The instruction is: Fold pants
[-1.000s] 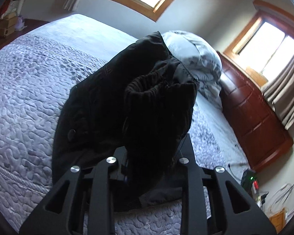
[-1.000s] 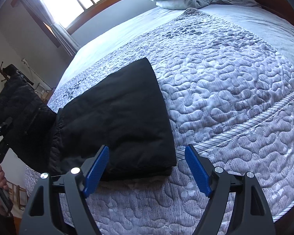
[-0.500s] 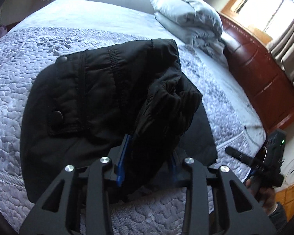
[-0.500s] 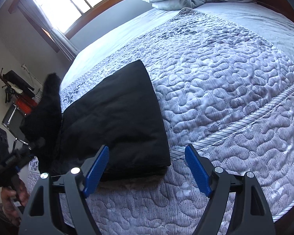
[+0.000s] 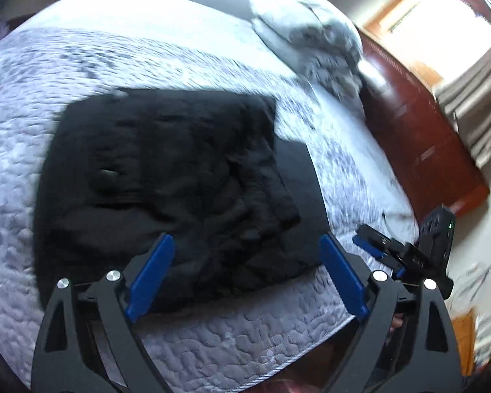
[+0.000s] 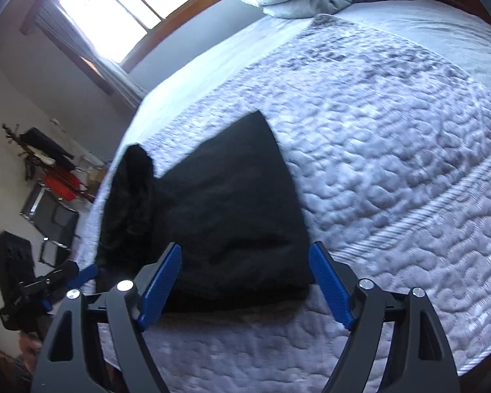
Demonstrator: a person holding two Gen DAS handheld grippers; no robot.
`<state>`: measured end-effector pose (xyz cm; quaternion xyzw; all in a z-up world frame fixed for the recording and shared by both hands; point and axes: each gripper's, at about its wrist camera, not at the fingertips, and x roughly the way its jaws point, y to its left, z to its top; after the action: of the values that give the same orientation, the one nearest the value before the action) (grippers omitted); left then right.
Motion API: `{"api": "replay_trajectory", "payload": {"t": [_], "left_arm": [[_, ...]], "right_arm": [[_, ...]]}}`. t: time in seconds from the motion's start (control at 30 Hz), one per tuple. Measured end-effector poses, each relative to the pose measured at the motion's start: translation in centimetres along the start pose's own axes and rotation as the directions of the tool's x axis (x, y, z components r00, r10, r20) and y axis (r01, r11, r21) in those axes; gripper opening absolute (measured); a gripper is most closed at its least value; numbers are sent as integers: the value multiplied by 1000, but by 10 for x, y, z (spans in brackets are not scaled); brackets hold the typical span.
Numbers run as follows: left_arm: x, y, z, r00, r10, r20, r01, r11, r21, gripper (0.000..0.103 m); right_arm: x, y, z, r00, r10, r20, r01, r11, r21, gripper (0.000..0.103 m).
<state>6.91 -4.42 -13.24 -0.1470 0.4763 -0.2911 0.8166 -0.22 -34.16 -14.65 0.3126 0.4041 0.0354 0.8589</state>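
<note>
The black pants (image 5: 180,170) lie folded on the grey quilted bed (image 5: 49,65), the crumpled top layer resting on a smoother lower layer. My left gripper (image 5: 245,239) hovers just over their near edge with its jaws opening wide; the blue pads touch no cloth. In the right wrist view the pants (image 6: 226,203) form a flat dark slab with a rumpled hump at the left. My right gripper (image 6: 245,247) stands at their near right corner with its jaws opening, and the cloth lies beyond the pads, not pressed by them.
A bundled grey duvet (image 5: 311,39) sits at the far end of the bed (image 6: 392,147). Dark red wooden furniture (image 5: 425,150) runs along the bed's right side. Bags and stands (image 6: 49,196) crowd the floor at the left, under a bright window (image 6: 131,9).
The left gripper has let go of the bunched black cloth, which now lies flat on the folded pants; its jaws have spread wide and it has sunk lower. The right jaws have widened slightly.
</note>
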Motion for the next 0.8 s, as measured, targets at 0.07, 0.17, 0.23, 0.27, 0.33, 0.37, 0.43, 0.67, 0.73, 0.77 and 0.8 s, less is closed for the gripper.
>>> {"api": "replay_trajectory", "payload": {"t": [0.07,0.17,0.23,0.27,0.33,0.37,0.43,0.67,0.73,0.77,0.8], "left_arm": [[-14,13,1,998,46,41,-44,999,-30,92],[-33,45,-1,983,164,82,-157,984,-84,97],[-37,70,-4,977,205,62,-194,970,-149,97],[-38,77,-6,976,210,51,-198,964,-176,97],[-40,100,-10,976,218,23,-204,943,-263,97],[-41,110,-14,977,213,10,-200,933,-301,97],[-42,122,-20,980,197,8,-182,921,-344,97],[-44,142,-39,986,167,17,-146,901,-409,98],[-43,146,-44,987,161,18,-137,891,-433,98],[-42,148,-48,987,158,19,-134,887,-441,98],[-41,150,-51,988,154,18,-129,882,-452,99]], "right_arm": [[5,10,8,999,51,-7,-51,999,11,87],[17,23,17,990,133,-40,-131,990,50,88],[32,33,22,977,196,-81,-190,979,80,90],[41,38,24,970,220,-107,-210,973,96,91],[58,47,26,960,238,-148,-221,968,122,91],[67,51,26,955,249,-164,-228,964,135,91],[78,57,23,944,279,-178,-252,954,160,91],[115,71,14,911,320,-258,-266,938,224,92],[120,75,13,906,337,-258,-281,931,232,92],[123,74,14,902,343,-261,-285,929,238,92],[126,77,14,899,347,-267,-286,927,241,92]]}}
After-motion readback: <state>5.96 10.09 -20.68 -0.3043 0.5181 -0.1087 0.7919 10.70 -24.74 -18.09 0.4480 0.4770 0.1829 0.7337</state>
